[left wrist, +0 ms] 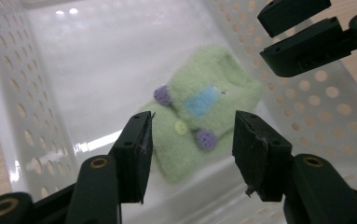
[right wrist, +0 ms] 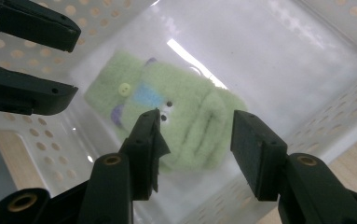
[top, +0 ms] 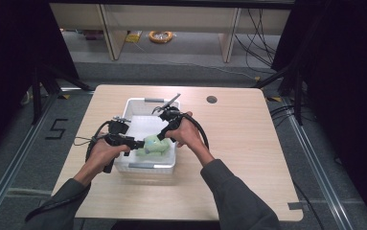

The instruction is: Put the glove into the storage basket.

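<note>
A small green knitted garment (left wrist: 199, 126) with purple pompoms lies on the floor of the white perforated basket (top: 138, 103) on the wooden table (top: 248, 143); the left gripper (left wrist: 192, 149) and right gripper (right wrist: 197, 140) hover above it, jaws spread, gripping nothing.

A pale green fuzzy sock (left wrist: 199, 121) with a light blue patch, purple pompoms and a yellow button lies in a white basket (left wrist: 27, 116) pierced with rows of round holes, on a light wood-grain table (top: 234, 139), between black grippers held by dark grey sleeves (top: 238, 201).
</note>
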A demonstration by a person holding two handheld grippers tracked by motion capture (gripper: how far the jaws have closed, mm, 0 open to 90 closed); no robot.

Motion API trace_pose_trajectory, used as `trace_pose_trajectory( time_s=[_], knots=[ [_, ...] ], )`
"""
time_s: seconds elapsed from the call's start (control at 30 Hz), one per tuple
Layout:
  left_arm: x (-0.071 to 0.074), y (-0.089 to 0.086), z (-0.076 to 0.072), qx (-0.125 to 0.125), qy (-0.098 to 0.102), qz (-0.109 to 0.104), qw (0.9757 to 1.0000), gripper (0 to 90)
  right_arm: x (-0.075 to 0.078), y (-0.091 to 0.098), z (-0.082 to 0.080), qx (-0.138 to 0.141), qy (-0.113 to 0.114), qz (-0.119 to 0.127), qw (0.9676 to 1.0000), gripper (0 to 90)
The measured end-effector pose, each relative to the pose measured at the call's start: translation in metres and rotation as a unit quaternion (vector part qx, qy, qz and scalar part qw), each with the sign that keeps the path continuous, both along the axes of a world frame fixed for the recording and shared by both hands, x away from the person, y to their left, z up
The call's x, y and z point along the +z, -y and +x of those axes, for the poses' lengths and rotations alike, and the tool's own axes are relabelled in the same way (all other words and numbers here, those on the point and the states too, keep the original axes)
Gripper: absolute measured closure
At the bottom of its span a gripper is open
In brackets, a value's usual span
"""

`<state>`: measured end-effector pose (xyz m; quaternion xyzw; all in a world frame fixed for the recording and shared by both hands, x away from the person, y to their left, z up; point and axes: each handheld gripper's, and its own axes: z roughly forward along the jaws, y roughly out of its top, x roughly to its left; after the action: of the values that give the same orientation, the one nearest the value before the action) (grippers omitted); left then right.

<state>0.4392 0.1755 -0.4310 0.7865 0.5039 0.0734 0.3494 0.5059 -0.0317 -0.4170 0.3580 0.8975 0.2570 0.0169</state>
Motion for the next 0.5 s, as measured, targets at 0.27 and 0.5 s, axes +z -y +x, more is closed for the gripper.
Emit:
trace_pose_trajectory(
  time_s=[0.27, 0.5],
  knots=[
    [0.013, 0.007, -0.018, -0.015, 0.020, -0.023, 0.9994, 42.6, 0.016, 0.018, -0.014, 0.002, 0.013, 0.026, 0.9996, 48.7],
    [0.021, 0.017, -0.036, -0.036, 0.037, -0.041, 0.9978, 38.4, 0.030, 0.041, -0.031, 0.004, 0.027, 0.051, 0.9983, 41.6]
  ],
)
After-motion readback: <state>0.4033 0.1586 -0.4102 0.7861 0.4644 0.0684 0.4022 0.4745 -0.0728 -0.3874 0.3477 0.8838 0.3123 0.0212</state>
